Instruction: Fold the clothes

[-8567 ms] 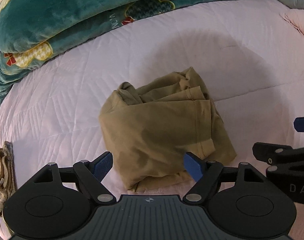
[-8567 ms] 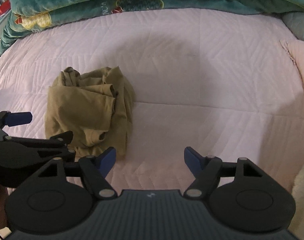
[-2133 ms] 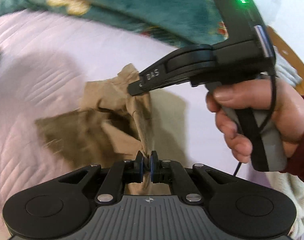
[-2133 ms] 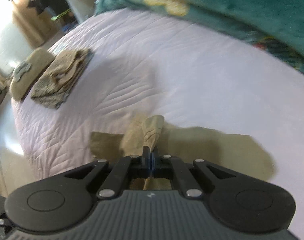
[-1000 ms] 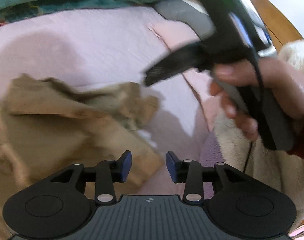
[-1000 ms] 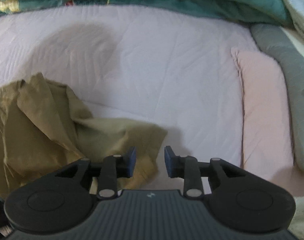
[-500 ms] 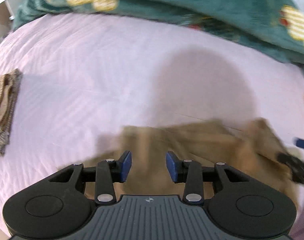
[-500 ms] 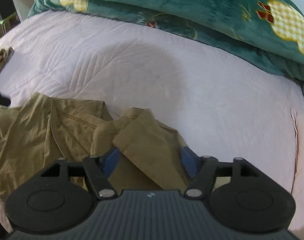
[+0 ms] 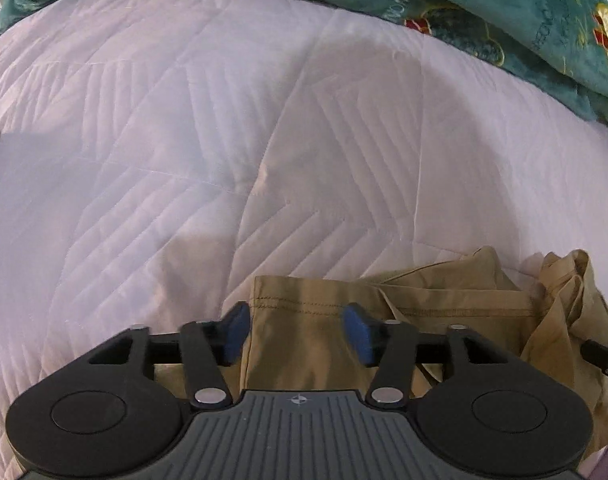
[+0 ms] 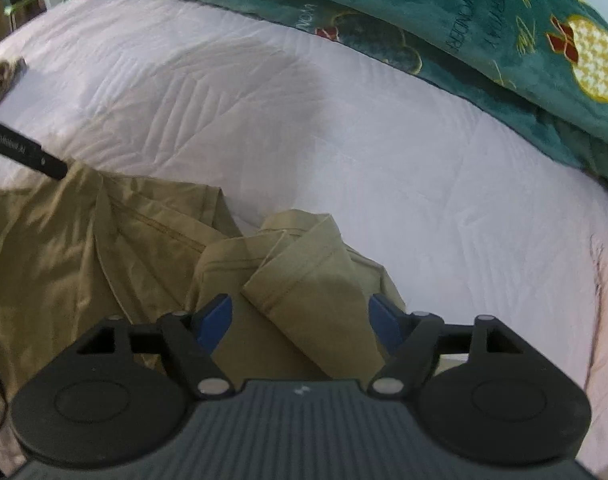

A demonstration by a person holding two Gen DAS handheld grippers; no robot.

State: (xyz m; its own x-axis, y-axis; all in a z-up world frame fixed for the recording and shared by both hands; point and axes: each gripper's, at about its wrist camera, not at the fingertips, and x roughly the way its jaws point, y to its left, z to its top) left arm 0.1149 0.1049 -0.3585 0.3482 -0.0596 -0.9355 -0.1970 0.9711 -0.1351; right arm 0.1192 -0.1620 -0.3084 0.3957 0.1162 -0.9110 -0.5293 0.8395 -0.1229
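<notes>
**Garment released, both grippers opening over it**

We see the khaki garment (image 10: pixel 104 248) spread rumpled on the pink quilted bedspread (image 9: pixel 264 120); two seconds ago it hung pinched in both grippers. Left gripper (image 9: pixel 296 332) jaws are opening over a hemmed edge, right gripper (image 10: pixel 300 320) jaws opening over a folded flap, neither gripping. We judge regrasping comes next. The teal blanket (image 10: pixel 464 20) reads, inverted, "WONDER".

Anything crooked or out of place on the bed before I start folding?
The khaki garment is not laid flat: it lies rumpled on the quilt, and one flap is doubled back over the rest on the right gripper's side. The stitched hem by the left gripper lies fairly straight. No damage shows.
</notes>
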